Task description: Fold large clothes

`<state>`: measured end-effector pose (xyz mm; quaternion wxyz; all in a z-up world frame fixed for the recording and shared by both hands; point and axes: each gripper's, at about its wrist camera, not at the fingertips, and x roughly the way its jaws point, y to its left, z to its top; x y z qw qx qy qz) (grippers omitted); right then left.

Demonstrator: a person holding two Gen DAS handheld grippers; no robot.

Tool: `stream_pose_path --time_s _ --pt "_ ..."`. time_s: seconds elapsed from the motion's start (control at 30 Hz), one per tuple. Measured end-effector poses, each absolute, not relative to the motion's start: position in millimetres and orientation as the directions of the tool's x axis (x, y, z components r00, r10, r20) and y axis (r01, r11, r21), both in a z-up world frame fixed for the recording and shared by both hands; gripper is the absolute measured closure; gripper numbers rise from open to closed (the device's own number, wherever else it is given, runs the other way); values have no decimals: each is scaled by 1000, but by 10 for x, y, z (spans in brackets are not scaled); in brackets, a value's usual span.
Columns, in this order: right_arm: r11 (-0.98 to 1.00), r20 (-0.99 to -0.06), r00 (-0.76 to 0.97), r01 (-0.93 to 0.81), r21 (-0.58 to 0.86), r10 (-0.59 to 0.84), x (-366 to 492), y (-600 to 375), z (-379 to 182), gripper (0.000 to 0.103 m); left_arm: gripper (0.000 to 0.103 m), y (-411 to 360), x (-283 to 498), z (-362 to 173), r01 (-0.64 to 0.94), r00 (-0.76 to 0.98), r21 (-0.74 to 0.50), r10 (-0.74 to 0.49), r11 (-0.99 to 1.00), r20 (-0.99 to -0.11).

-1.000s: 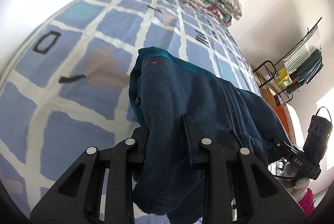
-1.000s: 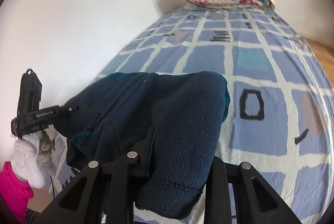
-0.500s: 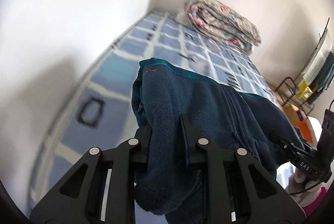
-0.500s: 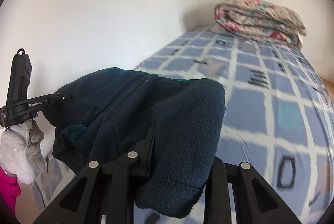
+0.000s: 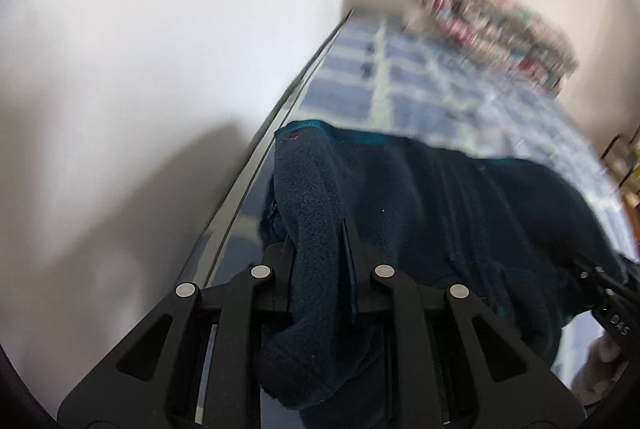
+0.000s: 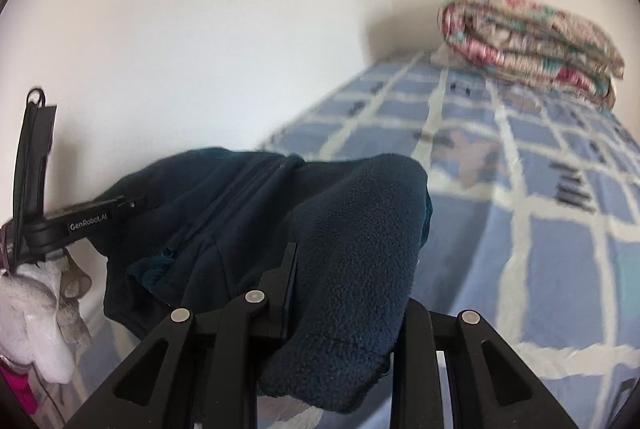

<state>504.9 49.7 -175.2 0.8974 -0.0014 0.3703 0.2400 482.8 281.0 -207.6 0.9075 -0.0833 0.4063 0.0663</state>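
A dark navy fleece jacket (image 5: 440,197) with a teal collar hangs stretched between my two grippers above the bed. My left gripper (image 5: 316,253) is shut on one bunched end of it, and fabric drapes down over the fingers. My right gripper (image 6: 352,269) is shut on the other end; a thick fold of the jacket (image 6: 360,229) covers its right finger. In the right wrist view the left gripper (image 6: 132,205) enters from the left, held by a white-gloved hand (image 6: 36,309). The right gripper (image 5: 600,293) shows at the right edge of the left wrist view.
The bed's blue-and-white checked sheet (image 6: 540,229) stretches away to a folded floral quilt (image 6: 532,41) at its far end. A white wall (image 5: 140,69) runs close along the bed's left side. A dark rack (image 5: 624,157) shows blurred at the far right.
Both grippers have carried the jacket sideways toward the white wall, which now fills much more of each view. The bed has slid to the right. The grips have not changed.
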Motion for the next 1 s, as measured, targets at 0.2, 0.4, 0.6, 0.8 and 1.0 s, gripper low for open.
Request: stream_pose_path --time_s 0.2,0.4,0.6,0.8,1.0 --pt "895 -750 515 -380 234 415 5071 369 -2116 65 71 2784 4715 -2396 -209 635 4 139 978 -760" --pt "917 -782 505 -337 213 367 4951 345 -1990 55 54 2817 4553 -2261 -264 610 40 199 964 -767" --pt "917 -750 546 -337 212 374 4616 203 -1537 55 54 2640 4145 -1794 -248 659 -17 156 969 -735" --pt "915 -722 585 -364 175 371 4191 47 -1025 55 54 2317 3570 -1229 -204 714 -28 129 979 -688" --pt "907 -670 627 -383 177 396 3514 -248 -361 55 54 1967 2794 -433 -161 783 -43 101 986 -613"
